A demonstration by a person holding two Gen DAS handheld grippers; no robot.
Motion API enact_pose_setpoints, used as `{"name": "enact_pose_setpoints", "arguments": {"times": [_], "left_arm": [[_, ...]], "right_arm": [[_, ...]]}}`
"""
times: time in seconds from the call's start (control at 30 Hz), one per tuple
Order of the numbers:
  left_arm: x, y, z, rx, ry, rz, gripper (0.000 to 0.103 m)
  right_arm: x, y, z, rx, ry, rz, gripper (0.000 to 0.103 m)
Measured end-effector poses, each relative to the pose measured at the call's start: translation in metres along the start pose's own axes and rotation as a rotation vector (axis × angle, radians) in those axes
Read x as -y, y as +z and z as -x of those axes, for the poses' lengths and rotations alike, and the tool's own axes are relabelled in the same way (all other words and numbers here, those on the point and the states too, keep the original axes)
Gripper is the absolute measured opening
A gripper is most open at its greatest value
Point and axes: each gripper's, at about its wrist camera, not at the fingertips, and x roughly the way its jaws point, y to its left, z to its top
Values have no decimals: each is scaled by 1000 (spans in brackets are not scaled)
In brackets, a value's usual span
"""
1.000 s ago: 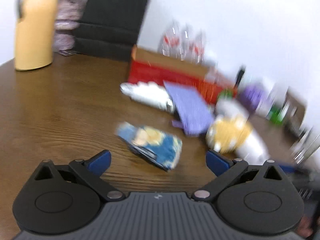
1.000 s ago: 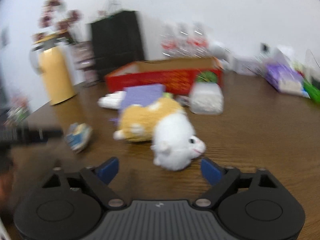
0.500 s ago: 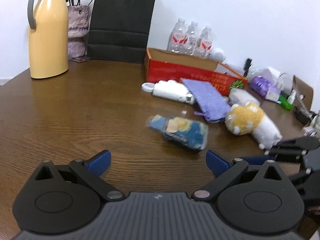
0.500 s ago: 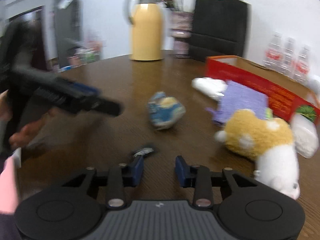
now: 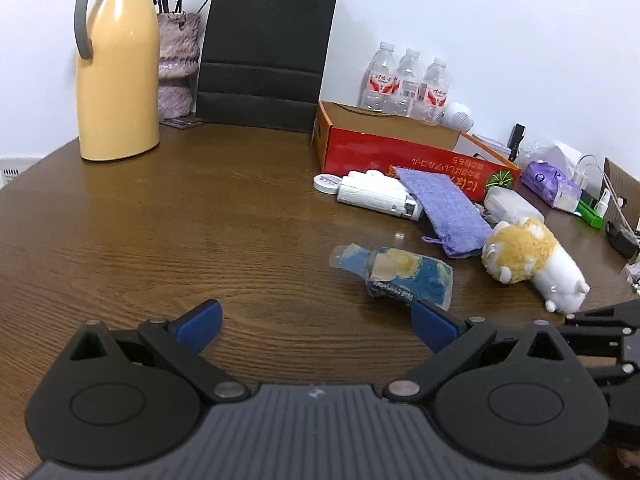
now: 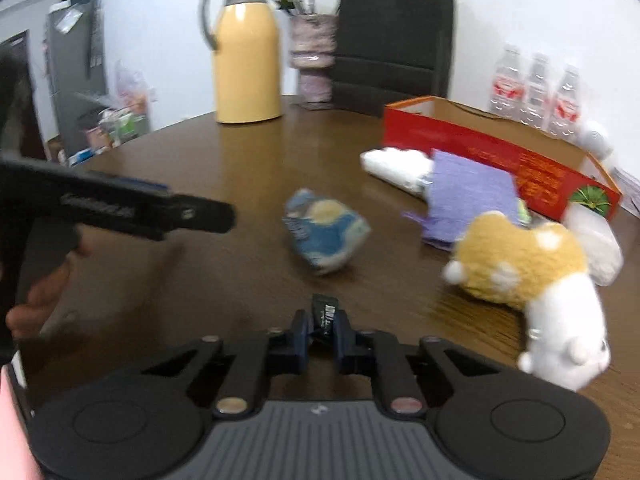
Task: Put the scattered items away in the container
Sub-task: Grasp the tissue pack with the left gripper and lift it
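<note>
While the brown table (image 5: 160,220) carries a red box (image 5: 400,156) (open-topped), 3 bottles (image 5: 406,80) stand behind it. Only the right view shows the right gripper (image 6: 322,330) clamped on a small black packet (image 6: 325,312); the left gripper (image 5: 316,322) gapes empty before the blue packet (image 5: 400,276).

Red box (image 5: 404,156); lilac pouch (image 5: 444,210); yellow-white plush (image 5: 528,264); blue-yellow packet (image 5: 396,276).

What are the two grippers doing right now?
Left gripper: open, holding nothing.
Right gripper: closed on a small black packet.
</note>
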Motion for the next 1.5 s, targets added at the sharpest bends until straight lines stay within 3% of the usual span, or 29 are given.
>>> {"name": "enact_pose_setpoints", "arguments": {"times": [0.1,0.17,0.27,0.37,0.4,0.47,0.5,0.53,0.6,0.7,0.8,0.93,1.13,1.3,1.4,1.5], "left_arm": [[20,3,-7,-5,-76,-18,103],[40,9,-16,-21,-92,-31,103],[68,18,-43,-57,-56,-53,103],[83,22,-69,-95,14,-104,100],[86,22,-78,-124,29,-122,88],[91,19,-84,-106,55,-180,80],[89,17,-84,-92,36,-187,67],[88,17,-83,-78,29,-191,42],[85,18,-81,-64,28,-180,13],[85,19,-72,-49,12,-171,11],[93,22,-46,42,24,-183,10],[104,27,-2,143,-24,-172,10],[133,-6,40,159,-81,-144,10],[152,-36,53,179,-111,-210,10],[146,-20,52,198,-133,-185,11],[131,23,47,242,-135,-143,11]], "right_arm": [[19,4,8,29,-67,-64,6],[30,9,24,108,-105,-83,6],[45,17,47,212,-150,-96,6],[60,19,58,247,-184,-111,6],[65,19,60,248,-190,-119,6],[76,16,62,246,-197,-131,6],[80,14,62,246,-196,-136,6],[85,13,60,244,-193,-143,6],[94,11,58,244,-187,-161,6],[100,9,56,253,-167,-173,6],[99,10,61,280,-160,-166,6],[85,8,77,307,-177,-138,6],[53,-23,97,305,-236,-101,6],[42,-43,103,274,-241,-148,6],[44,-36,109,297,-255,-140,6],[58,-10,117,344,-271,-112,6]]}}
